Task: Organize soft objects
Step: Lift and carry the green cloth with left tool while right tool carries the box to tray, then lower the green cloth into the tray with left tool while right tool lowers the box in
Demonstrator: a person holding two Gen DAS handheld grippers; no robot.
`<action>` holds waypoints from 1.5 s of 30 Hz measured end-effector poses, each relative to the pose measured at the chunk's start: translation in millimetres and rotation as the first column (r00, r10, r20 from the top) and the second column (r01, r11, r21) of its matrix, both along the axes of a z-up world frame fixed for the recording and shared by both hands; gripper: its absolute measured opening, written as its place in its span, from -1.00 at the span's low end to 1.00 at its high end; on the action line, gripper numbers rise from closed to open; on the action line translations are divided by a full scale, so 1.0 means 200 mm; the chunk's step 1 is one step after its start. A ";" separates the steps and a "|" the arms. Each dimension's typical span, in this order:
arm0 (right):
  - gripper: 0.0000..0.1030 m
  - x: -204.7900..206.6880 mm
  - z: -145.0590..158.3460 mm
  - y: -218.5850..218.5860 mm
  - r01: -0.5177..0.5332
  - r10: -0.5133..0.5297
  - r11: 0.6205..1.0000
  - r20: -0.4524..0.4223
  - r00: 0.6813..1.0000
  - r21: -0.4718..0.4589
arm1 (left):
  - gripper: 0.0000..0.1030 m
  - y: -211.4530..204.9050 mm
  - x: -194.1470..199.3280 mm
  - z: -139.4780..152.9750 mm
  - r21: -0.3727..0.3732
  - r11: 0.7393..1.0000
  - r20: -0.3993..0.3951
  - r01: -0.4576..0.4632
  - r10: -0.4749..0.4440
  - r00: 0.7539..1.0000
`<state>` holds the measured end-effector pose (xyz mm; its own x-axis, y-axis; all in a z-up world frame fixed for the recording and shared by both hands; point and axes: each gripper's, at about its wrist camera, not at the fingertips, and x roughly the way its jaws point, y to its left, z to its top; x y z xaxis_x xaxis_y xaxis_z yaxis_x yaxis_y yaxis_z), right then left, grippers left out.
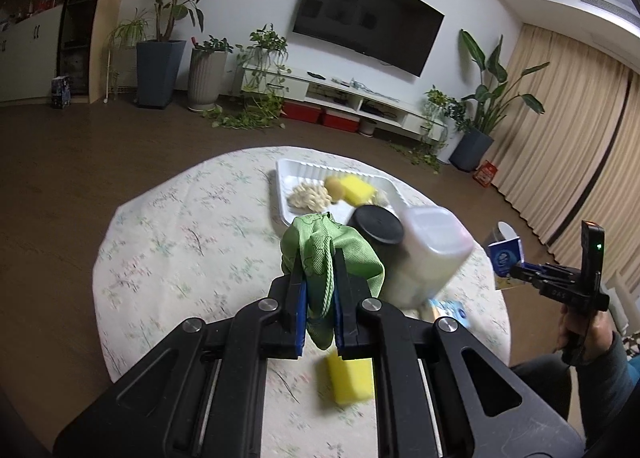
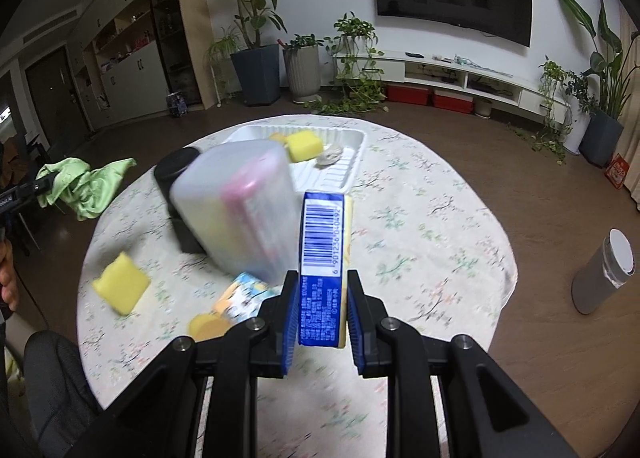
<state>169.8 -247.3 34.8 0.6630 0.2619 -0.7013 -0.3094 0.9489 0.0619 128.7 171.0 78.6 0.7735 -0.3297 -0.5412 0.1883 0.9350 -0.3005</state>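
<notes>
Aloft, left gripper [image 1: 320,298] pinching green cloth [image 1: 332,254] — right gripper [image 2: 322,318] clamping blue carton [image 2: 322,258]

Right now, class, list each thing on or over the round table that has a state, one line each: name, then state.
left gripper: jaws shut on green cloth
green cloth: bunched, held above the table
right gripper: jaws shut on blue carton
blue carton: held, barcode facing the camera
white tray: holding a sponge and other soft pieces
loose yellow sponge: lying outside the tray
</notes>
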 end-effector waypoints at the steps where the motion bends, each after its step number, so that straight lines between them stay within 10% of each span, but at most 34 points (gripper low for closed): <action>1: -0.53 0.03 0.00 -0.01 0.004 -0.004 1.000 -0.001 1.000 -0.004 | -0.84 0.01 0.03 0.01 0.004 1.000 0.000 -0.002 0.002 1.000; 32: -0.53 1.20 0.06 0.19 -0.117 0.104 0.975 -0.075 0.992 -0.187 | -0.83 -0.22 1.10 -0.04 0.155 0.978 -0.058 0.140 -0.132 0.989; 45: -0.53 1.43 -0.07 0.40 -0.275 0.257 0.955 -0.150 0.955 -0.114 | -0.83 -0.33 1.38 -0.21 0.159 0.967 -0.124 0.197 -0.178 0.976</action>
<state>455.7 -166.9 20.6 0.4807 0.3155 -0.8182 -0.5494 0.8355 -0.0006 404.5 105.2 35.9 0.6405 -0.3595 -0.6786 0.3401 0.9251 -0.1691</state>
